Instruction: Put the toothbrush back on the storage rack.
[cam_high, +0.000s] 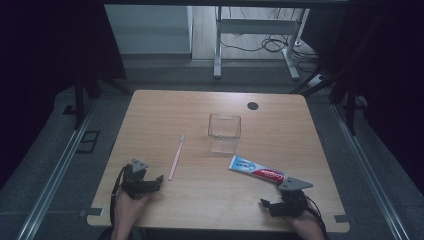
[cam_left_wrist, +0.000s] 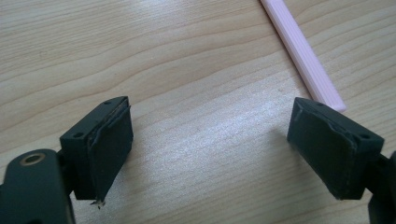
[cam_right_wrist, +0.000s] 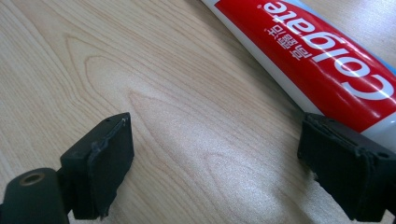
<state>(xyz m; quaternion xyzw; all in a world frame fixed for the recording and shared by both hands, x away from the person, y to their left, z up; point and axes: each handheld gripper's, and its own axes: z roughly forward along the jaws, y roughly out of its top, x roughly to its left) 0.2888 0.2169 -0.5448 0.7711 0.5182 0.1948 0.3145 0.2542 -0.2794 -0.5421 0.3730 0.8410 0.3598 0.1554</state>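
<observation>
Right gripper view: glossy toothpaste tube (cam_right_wrist: 322, 60)

toothbrush (cam_left_wrist: 303, 56) cropped, toothpaste (cam_right_wrist: 327, 60) perhaps half-shown

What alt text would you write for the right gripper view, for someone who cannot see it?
The right gripper rests low over the light wooden table, black jaws open with bare wood between them. A red and white Colgate toothpaste tube lies just beyond one jaw.
</observation>
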